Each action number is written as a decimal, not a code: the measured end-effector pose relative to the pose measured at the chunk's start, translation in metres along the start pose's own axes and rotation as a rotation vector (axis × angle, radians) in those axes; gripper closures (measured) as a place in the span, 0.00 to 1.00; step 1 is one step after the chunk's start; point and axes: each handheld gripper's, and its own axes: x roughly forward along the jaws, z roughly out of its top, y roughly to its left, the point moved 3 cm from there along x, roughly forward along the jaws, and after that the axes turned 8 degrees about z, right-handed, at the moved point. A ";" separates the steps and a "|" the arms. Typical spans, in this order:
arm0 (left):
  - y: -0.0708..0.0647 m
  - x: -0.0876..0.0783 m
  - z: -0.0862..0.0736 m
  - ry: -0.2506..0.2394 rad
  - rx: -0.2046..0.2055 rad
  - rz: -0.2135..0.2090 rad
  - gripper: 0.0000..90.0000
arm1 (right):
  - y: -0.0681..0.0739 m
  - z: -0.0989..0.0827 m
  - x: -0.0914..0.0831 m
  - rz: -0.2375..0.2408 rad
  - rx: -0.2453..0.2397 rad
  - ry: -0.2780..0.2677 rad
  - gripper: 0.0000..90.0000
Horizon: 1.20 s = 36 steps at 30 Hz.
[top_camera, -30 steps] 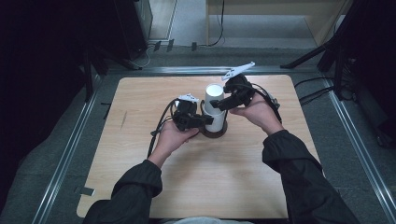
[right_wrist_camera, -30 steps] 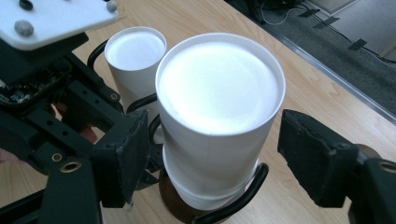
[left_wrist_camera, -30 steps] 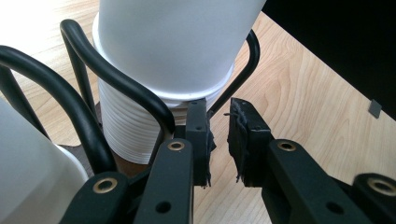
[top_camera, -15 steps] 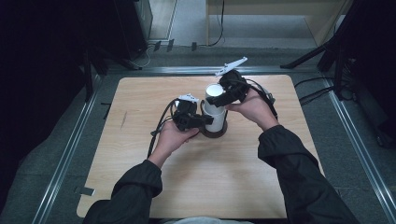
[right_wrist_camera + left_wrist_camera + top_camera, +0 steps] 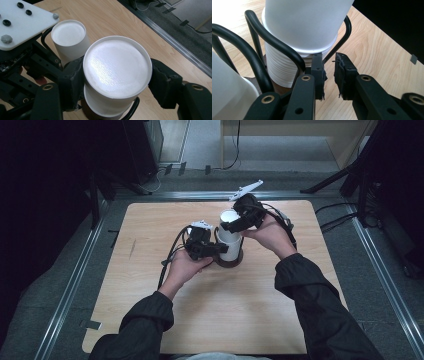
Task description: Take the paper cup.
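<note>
A black wire cup holder (image 5: pixel 229 263) stands mid-table and carries upturned white paper cups. The tall stack (image 5: pixel 279 67) has a top cup (image 5: pixel 117 67) (image 5: pixel 229 218). A second cup (image 5: pixel 68 33) stands behind it. My right gripper (image 5: pixel 117 82) (image 5: pixel 231 224) reaches in from the right. Its jaws have just been closing, and both pads now touch the top cup's sides. My left gripper (image 5: pixel 329 75) (image 5: pixel 220 249) sits low at the holder's left. Its jaws are nearly together, and a wire of the frame (image 5: pixel 337 42) runs down between the tips.
The light wooden tabletop (image 5: pixel 150 285) is bare around the holder. Metal rails (image 5: pixel 70 285) run along its left and right sides, with dark floor and cables beyond the far edge. Both of the person's black sleeves come in from the bottom.
The right gripper has shifted slightly left over the stack, and its jaws have narrowed onto the top cup. The left hand and the holder have stayed put.
</note>
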 end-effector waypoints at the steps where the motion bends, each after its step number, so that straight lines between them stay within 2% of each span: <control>1: 0.000 0.000 0.000 0.000 0.000 0.000 0.86 | 0.000 0.000 0.000 0.000 0.000 0.000 0.38; 5: 0.001 0.000 0.000 0.003 -0.017 -0.009 0.86 | 0.000 0.001 0.000 0.001 0.007 0.004 0.38; 10: 0.002 0.001 0.000 0.008 -0.019 -0.012 0.87 | 0.000 0.001 -0.001 0.011 0.015 0.010 0.38; 15: 0.002 0.001 0.000 0.007 -0.020 -0.009 0.87 | 0.000 0.004 -0.001 0.005 0.013 0.034 0.38; 27: 0.003 0.001 0.000 0.007 -0.023 -0.012 0.88 | 0.001 0.005 -0.001 -0.003 0.008 0.047 0.39; 32: 0.003 0.002 0.000 0.008 -0.027 -0.010 0.87 | 0.001 0.006 -0.003 -0.009 0.009 0.041 0.39; 36: 0.003 0.002 0.000 0.009 -0.029 -0.011 0.86 | 0.001 0.009 -0.007 -0.009 0.012 0.017 0.39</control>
